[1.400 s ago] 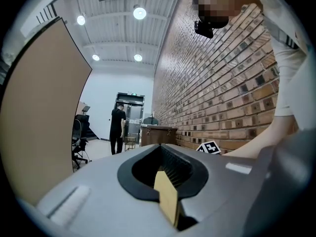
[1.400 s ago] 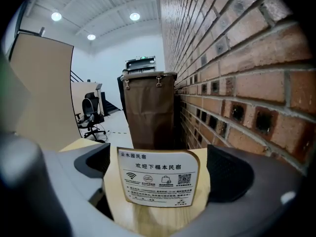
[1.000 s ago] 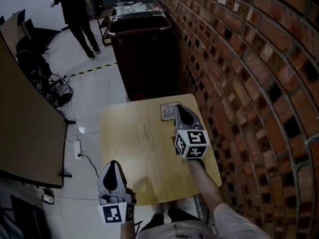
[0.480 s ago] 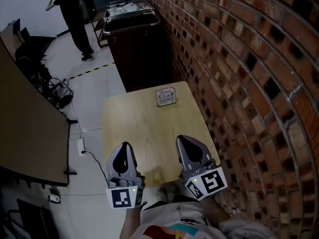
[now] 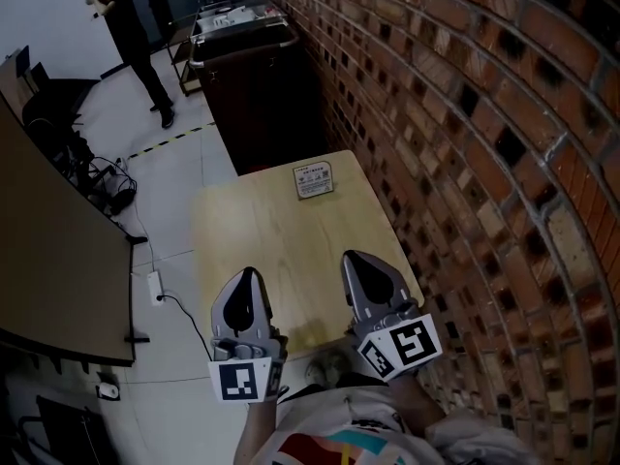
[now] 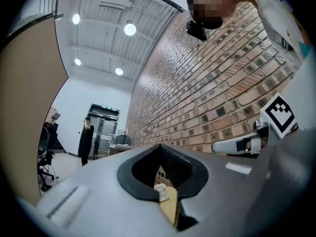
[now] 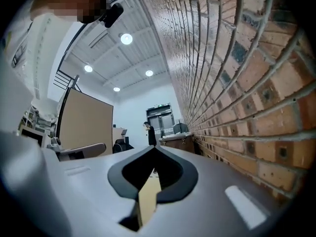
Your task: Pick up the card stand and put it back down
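The card stand (image 5: 313,179), a small upright holder with a printed card, stands at the far edge of the wooden table (image 5: 271,235), next to the brick wall. Both grippers hover over the table's near edge, well short of the stand. My left gripper (image 5: 248,275) is shut with nothing in it, and so is my right gripper (image 5: 351,258). In the left gripper view the card stand (image 6: 160,192) shows small through the notch of the closed jaws, with the right gripper (image 6: 237,144) off to the side. In the right gripper view only the table top shows through the notch.
A brick wall (image 5: 465,163) runs along the table's right side. A dark cart (image 5: 254,76) stands just beyond the table. A brown partition (image 5: 48,260) is at the left, with cables and a power strip (image 5: 150,287) on the floor. A person (image 5: 126,37) stands far back.
My right gripper has pulled back from beside the card stand to the table's near edge. The left gripper came up level with it. The stand stays on the table.
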Tool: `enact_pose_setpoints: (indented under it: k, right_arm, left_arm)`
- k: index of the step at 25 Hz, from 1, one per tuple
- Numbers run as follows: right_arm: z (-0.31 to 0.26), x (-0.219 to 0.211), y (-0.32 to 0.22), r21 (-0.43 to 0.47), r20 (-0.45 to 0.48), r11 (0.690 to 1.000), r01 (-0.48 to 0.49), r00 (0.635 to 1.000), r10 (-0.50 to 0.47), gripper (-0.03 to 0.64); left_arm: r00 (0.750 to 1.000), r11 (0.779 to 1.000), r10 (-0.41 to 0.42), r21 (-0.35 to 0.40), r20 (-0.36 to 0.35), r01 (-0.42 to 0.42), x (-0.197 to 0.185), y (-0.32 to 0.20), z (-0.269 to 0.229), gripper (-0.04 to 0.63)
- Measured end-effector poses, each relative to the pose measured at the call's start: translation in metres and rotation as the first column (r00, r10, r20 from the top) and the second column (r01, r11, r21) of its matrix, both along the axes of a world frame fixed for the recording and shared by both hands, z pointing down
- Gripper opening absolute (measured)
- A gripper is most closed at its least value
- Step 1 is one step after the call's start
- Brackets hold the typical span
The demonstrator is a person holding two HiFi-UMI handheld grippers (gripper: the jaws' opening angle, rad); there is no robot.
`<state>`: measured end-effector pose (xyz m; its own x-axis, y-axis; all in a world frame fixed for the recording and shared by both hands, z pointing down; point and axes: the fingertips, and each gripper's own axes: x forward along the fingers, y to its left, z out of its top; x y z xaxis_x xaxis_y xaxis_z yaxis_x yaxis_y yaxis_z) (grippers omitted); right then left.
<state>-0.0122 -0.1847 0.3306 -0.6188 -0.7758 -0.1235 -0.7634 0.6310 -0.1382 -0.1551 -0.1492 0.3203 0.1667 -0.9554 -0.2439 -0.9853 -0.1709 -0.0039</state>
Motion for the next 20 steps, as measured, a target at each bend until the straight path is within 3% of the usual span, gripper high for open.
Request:
enact_pose_setpoints:
  k: [20]
  right_arm:
    - [0.008, 0.012, 0.001, -0.049, 0.047, 0.999, 0.003, 0.999, -0.001, 0.002]
  left_arm:
    - [1.0, 1.0, -0.02, -0.004, 0.004, 0.02, -0.004, 0.001, 0.003, 0.006]
